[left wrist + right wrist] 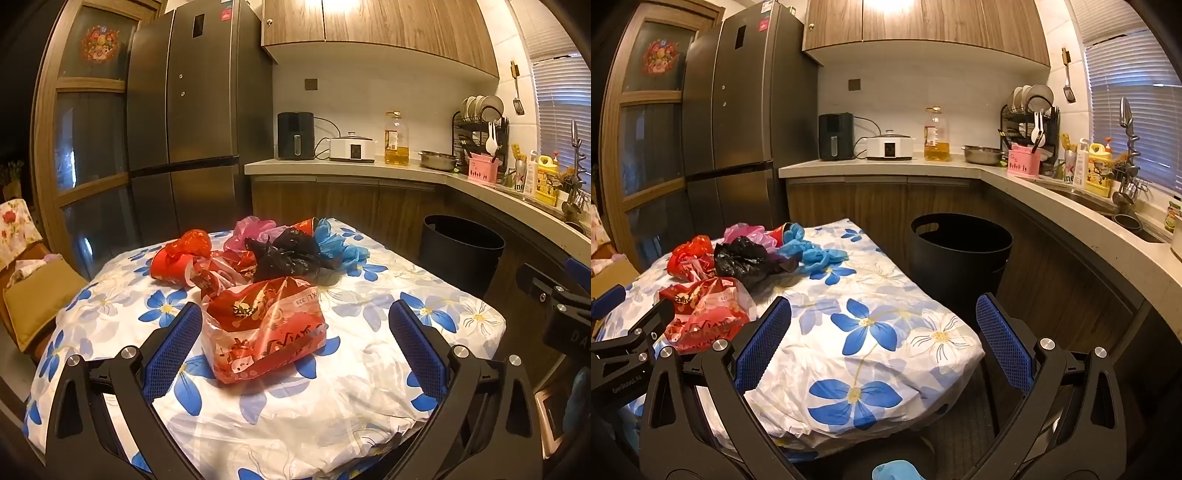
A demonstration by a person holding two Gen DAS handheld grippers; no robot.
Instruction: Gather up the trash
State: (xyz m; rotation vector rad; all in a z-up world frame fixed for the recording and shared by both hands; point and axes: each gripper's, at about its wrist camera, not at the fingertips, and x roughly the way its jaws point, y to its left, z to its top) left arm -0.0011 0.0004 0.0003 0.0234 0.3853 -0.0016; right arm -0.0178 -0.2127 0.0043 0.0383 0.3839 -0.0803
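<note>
Kitchen, trash run not yet begun: you hold both tools low over the floral-cloth table [332,406], angled down. Left gripper [295,332] spread wide, nothing grasped, w/ the red printed packet [264,332] sitting between its jaws, likely your first pick. Right gripper [882,328] also released, over bare cloth near the table's edge, facing the black bin [960,251] beside the table. Rest of the trash is heaped mid-table: red bags [177,258], pink bag [251,232], black bag [291,254], blue gloves [340,247]. Bin's inside looks dark; contents can't be told.
</note>
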